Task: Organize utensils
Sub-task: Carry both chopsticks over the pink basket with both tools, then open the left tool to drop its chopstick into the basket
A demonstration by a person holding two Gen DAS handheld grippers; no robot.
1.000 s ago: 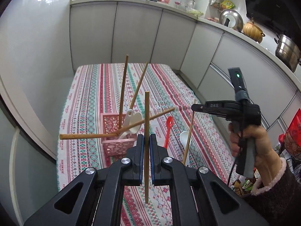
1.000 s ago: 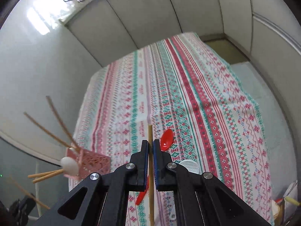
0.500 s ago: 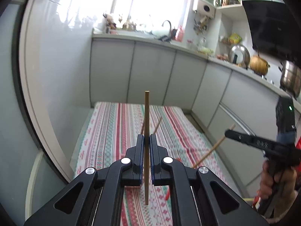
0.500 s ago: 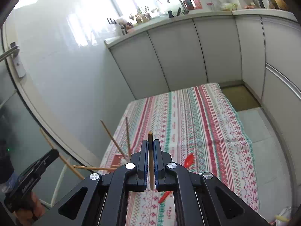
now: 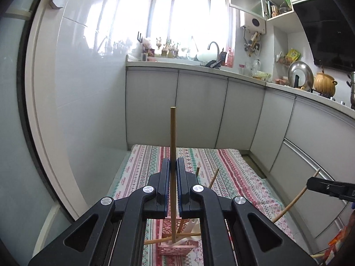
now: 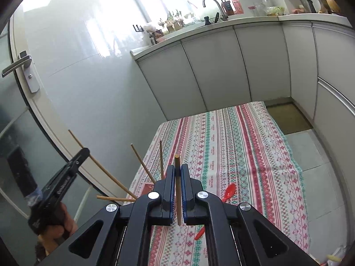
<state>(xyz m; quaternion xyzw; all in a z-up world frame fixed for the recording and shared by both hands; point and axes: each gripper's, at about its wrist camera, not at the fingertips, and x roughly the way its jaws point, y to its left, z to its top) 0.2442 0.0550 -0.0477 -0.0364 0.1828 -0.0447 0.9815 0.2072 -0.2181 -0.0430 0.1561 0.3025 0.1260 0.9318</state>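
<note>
My left gripper (image 5: 173,161) is shut on an upright wooden chopstick (image 5: 172,133), raised above the pink basket (image 5: 177,247). The basket holds several chopsticks (image 5: 213,177) and a white spoon (image 5: 191,227). In the left wrist view my right gripper (image 5: 310,182) comes in from the right, with its slanted chopstick (image 5: 292,201). My right gripper (image 6: 176,168) is shut on that wooden chopstick (image 6: 177,199). A red spoon (image 6: 228,192) lies on the striped cloth (image 6: 233,144). My left gripper (image 6: 85,151) shows at left with its chopstick (image 6: 99,166).
White cabinet fronts (image 5: 199,108) close the far end and right side of the cloth-covered table (image 5: 224,166). A glazed door with a handle (image 6: 15,67) stands on the left. A person's hand (image 6: 55,228) holds the left tool. A floor mat (image 6: 286,117) lies beyond the table.
Both grippers have risen and tipped upward, each keeping its chopstick. The basket and table have dropped low in both views. The right gripper's chopstick now slants at the right edge.
</note>
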